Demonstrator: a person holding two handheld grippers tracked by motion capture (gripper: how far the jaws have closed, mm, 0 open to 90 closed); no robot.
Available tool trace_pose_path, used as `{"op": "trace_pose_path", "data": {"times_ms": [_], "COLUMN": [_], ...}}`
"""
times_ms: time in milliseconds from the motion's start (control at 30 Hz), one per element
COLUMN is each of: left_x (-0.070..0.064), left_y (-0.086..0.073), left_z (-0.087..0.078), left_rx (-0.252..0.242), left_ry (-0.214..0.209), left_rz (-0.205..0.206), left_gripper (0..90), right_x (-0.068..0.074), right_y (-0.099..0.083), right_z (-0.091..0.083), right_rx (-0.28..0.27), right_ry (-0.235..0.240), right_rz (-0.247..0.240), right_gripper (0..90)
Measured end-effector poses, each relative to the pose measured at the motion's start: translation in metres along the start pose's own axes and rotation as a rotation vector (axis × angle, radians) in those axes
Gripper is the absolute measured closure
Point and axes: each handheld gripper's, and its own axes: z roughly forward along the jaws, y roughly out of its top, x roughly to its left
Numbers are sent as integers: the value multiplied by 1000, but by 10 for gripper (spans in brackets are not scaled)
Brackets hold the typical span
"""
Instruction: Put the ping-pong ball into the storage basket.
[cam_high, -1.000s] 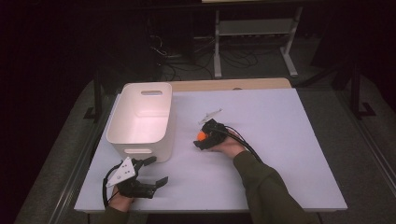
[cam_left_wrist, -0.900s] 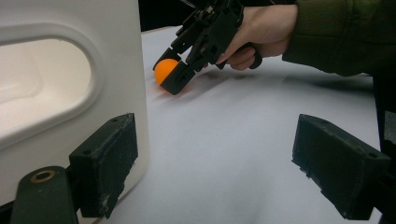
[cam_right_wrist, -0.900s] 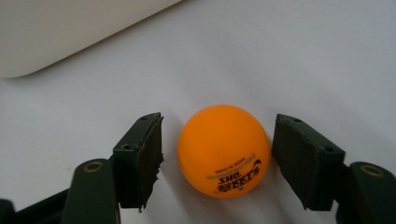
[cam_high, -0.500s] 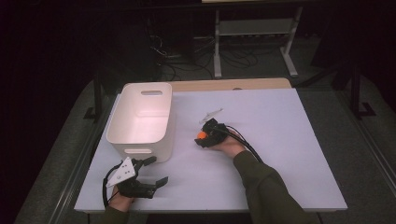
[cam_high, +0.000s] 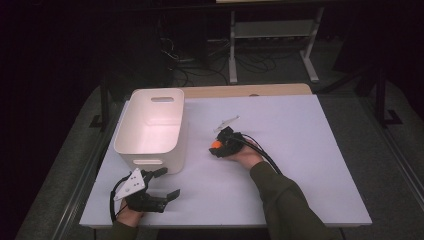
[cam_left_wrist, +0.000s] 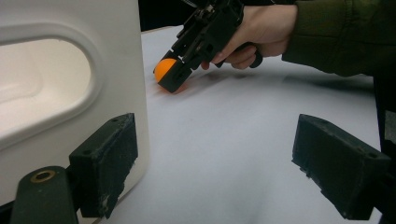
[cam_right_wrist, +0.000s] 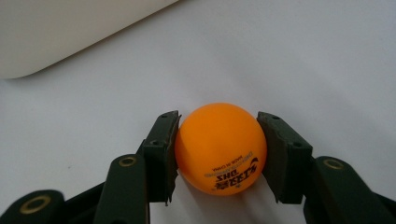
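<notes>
Orange ball (cam_right_wrist: 220, 147) pinched in right claw (cam_right_wrist: 218, 154) beside white bin (cam_high: 151, 130)

On the table (cam_high: 310, 150), the bin (cam_high: 152, 127) sits at nine o'clock. The ball (cam_high: 216, 145) lies near centre, at three o'clock of the bin, between the right gripper's (cam_high: 218, 148) jaws. The left gripper (cam_high: 162, 186) rests at seven o'clock, just before the bin.

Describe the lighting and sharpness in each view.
High view: lit white table, black surroundings, soft image. Left gripper view: near jaws blurred, bin wall bright, orange ball casting a faint orange tint. Right gripper view: ball sharp with readable print, soft shadow beneath.
</notes>
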Motion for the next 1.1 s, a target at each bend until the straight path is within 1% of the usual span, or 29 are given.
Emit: {"op": "trace_pose_path", "data": {"times_ms": [233,500,567,833,1100], "left_x": [0,0,0,0,0], "left_y": [0,0,0,0,0], "left_z": [0,0,0,0,0], "left_rx": [1,3,3,4,5], "left_ry": [0,0,0,1,2], "left_rz": [0,-1,-2,-1,-1], "left_gripper": [140,140,140,140,140], "right_x": [-1,-2,-3,-2,0], "right_y": [0,1,2,5,8], "right_z": [-1,-5,-7,-16,-26], "right_rx": [5,9,9,1,-6], "right_ry": [-1,7,7,13,18], "right_rz": [7,29,22,30,21], "right_gripper": [497,498,498,498,498]}}
